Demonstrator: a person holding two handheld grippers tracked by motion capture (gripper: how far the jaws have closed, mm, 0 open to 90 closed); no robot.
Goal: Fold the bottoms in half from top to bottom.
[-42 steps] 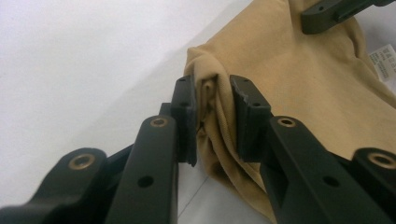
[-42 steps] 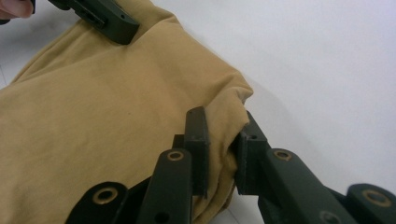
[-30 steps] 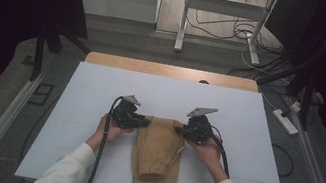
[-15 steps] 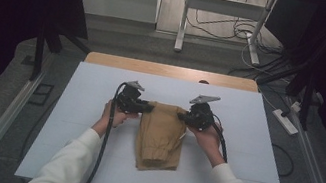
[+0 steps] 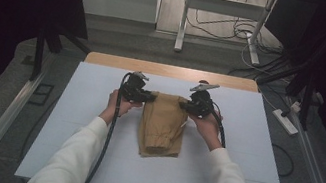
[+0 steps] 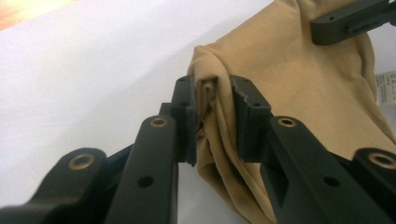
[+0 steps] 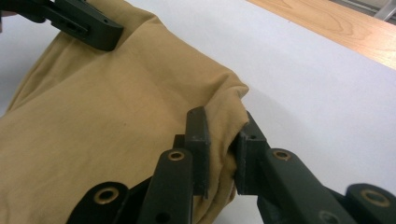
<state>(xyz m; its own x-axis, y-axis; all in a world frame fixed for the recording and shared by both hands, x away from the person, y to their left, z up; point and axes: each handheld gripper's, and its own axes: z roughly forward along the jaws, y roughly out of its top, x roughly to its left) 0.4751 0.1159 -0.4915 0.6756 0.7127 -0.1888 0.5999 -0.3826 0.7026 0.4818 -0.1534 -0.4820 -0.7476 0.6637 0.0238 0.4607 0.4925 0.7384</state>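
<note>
- Left gripper (image 5: 149, 97) is clamped on the far-left corner of one folded tan garment (image 5: 162, 124).
- Right gripper (image 5: 184, 105) is clamped on its far-right corner.
- The garment lies mid-tabletop on a white sheet (image 5: 251, 153); bare room on both sides and toward the near edge.

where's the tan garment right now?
In the high view the tan garment lies mid-table on the white table cover, its far corners clamped by the left gripper and right gripper; its near end lies between the person's forearms.
</note>
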